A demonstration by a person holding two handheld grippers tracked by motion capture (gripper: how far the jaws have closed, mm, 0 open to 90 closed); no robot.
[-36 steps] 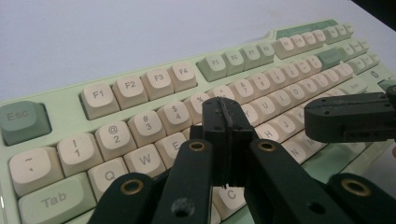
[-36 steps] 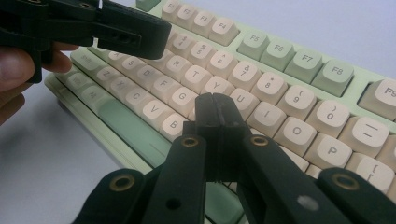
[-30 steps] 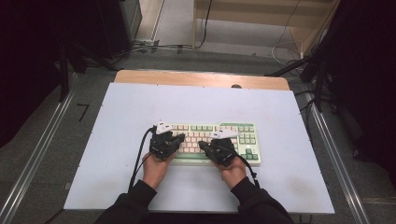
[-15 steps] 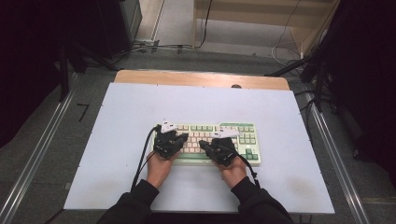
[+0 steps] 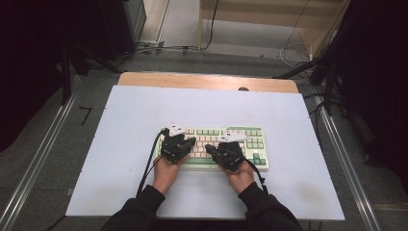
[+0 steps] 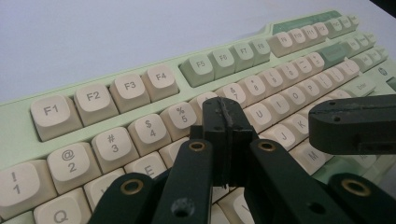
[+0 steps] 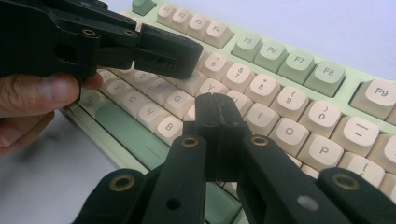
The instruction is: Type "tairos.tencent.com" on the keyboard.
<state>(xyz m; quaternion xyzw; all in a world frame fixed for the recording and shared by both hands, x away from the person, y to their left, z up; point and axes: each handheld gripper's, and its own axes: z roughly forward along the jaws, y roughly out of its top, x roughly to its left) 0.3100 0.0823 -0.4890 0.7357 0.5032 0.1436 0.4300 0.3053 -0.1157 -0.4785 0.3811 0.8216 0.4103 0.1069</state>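
Left tool [image 6: 226, 112] and right tool [image 7: 215, 108], both closed empty, hover over keyboard [image 5: 250, 137].

Keyboard [image 6: 140, 88] matt plastic, smooth keycaps; table [image 5: 144, 110] matt pale sheet, maybe laminate, far edge wood

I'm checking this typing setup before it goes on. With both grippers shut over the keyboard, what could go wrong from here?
1. The left gripper has a shut tip wider than the gaps between keycaps, so it might press two keys on the keyboard at once.
2. The right gripper hangs close to the left over the middle keys; the two could knock together.
3. The keyboard lies loose on the white table, so a slanted push might slide it.
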